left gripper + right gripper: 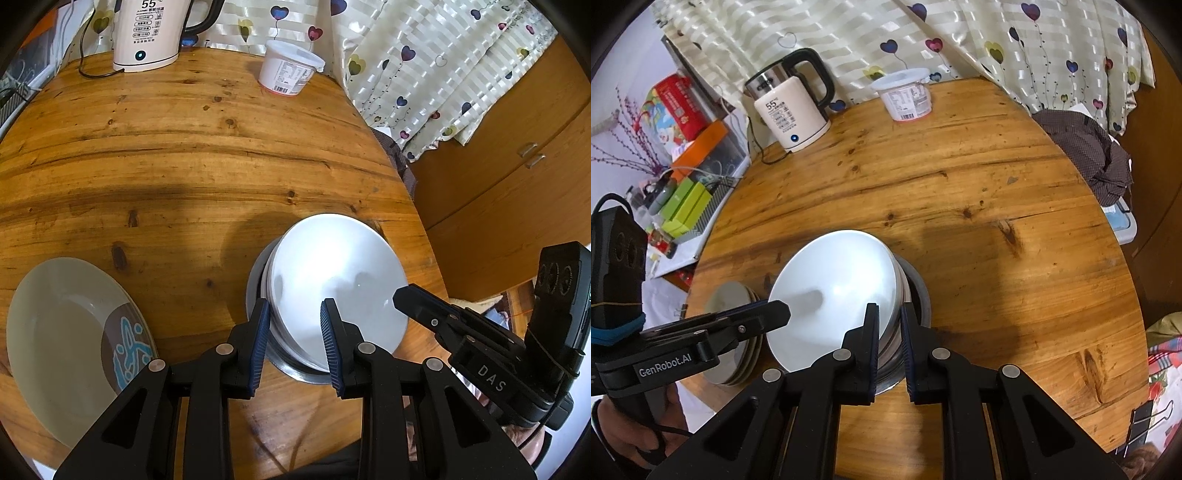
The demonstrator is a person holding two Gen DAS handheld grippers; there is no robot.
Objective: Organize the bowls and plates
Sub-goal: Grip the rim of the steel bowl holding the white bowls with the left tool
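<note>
A stack of white bowls (332, 273) (834, 291) sits nested in a metal bowl (254, 291) (922, 291) on the round wooden table (184, 166). My left gripper (295, 339) (783, 308) straddles the stack's left rim, one pad outside the walls and one inside the top bowl, shut on it. My right gripper (890, 326) (400, 295) is shut on the opposite rim, with the white walls pinched between its pads. A grey plate with a blue pattern (66, 332) lies left of the bowls. In the right wrist view it tops a small pile of plates (731, 295).
A white electric kettle (147, 33) (790, 114) with its cord and a lidded plastic tub (288, 70) (908, 96) stand at the table's far edge. A dark cloth (1089, 155) lies off the right edge. Boxes (687, 206) crowd a shelf on the left.
</note>
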